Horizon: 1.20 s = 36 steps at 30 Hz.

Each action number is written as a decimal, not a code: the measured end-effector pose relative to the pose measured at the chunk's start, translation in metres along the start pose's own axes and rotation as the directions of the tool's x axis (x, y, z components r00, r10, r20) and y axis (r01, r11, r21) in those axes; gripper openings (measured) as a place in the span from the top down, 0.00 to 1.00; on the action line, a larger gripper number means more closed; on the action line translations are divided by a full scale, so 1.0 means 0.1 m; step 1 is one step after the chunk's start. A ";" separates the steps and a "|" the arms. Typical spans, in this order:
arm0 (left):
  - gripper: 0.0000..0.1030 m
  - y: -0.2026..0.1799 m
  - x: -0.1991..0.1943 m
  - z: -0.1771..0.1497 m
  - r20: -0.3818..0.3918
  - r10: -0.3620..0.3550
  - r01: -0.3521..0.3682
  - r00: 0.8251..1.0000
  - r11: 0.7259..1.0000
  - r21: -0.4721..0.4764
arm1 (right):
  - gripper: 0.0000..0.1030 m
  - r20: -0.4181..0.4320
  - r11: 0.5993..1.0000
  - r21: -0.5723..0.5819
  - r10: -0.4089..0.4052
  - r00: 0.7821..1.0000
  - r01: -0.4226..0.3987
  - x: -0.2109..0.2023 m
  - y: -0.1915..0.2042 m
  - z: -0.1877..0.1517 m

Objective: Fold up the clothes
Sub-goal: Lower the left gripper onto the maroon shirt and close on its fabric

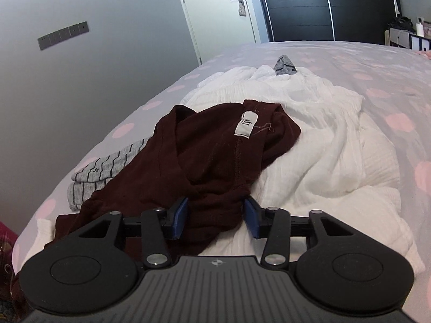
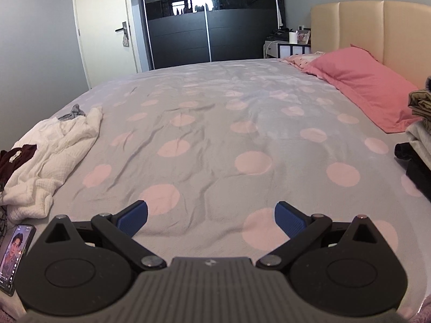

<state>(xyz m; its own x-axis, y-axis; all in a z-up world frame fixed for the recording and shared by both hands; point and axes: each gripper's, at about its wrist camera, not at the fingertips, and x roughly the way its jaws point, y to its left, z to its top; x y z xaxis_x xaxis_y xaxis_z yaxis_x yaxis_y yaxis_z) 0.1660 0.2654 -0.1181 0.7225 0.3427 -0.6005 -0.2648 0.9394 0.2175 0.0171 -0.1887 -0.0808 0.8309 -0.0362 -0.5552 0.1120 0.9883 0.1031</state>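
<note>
A crumpled maroon garment [image 1: 215, 156] with a white label lies on a heap of laundry on the bed, partly over a white textured garment [image 1: 309, 140] and a grey striped one [image 1: 107, 172]. My left gripper [image 1: 216, 215] sits at the garment's near edge, and its blue pads press a bunched fold of the maroon fabric from both sides. In the right wrist view the same heap lies at the far left, with the white garment [image 2: 54, 156] and the maroon one [image 2: 13, 158]. My right gripper [image 2: 211, 218] hovers open over the bare spotted bedsheet [image 2: 215, 123], with nothing between its fingers.
A phone [image 2: 13, 253] with a lit screen lies at the bed's near left edge. A pink pillow [image 2: 363, 86] rests by the beige headboard [image 2: 377, 27]. Stacked folded clothes [image 2: 420, 123] stand at the right edge. A dark wardrobe [image 2: 210, 27] and a door are beyond the bed.
</note>
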 end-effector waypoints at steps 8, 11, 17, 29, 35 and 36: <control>0.94 0.09 -0.28 0.25 0.114 0.022 -0.014 0.993 0.998 -0.069 | 0.01 0.018 1.000 -0.003 0.006 1.000 -0.006 -0.03 0.05 0.00; 0.94 0.09 -0.56 0.46 0.192 0.002 0.018 0.981 0.995 -0.102 | 0.01 0.032 1.000 -0.003 0.008 0.999 -0.008 -0.09 0.05 0.00; 1.00 -0.02 -1.35 0.91 0.366 -0.241 0.299 0.899 0.948 -0.112 | 0.01 0.103 1.000 -0.007 0.021 0.994 -0.020 -0.33 0.03 0.07; 0.97 -0.52 -2.04 1.19 0.336 -0.384 0.378 0.860 0.922 0.085 | 0.01 0.198 1.000 0.015 0.005 0.980 -0.008 -0.81 -0.17 0.09; 0.87 -0.34 -1.53 0.99 0.205 -0.261 0.263 0.943 0.965 0.020 | 0.01 0.193 0.999 0.025 0.019 0.981 -0.024 -0.82 -0.19 0.08; 0.87 -0.31 -1.44 0.95 0.182 -0.243 0.246 0.953 0.969 0.011 | 0.01 0.188 0.999 0.025 0.022 0.982 -0.027 -0.81 -0.19 0.08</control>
<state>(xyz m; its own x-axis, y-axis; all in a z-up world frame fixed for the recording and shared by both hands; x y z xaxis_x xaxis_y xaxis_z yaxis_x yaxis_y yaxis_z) 0.1313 0.1868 0.0344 0.8689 0.0981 -0.4852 -0.0724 0.9948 0.0716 -0.0479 -0.2053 -0.0313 0.9207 -0.0415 -0.3881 0.1029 0.9850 0.1387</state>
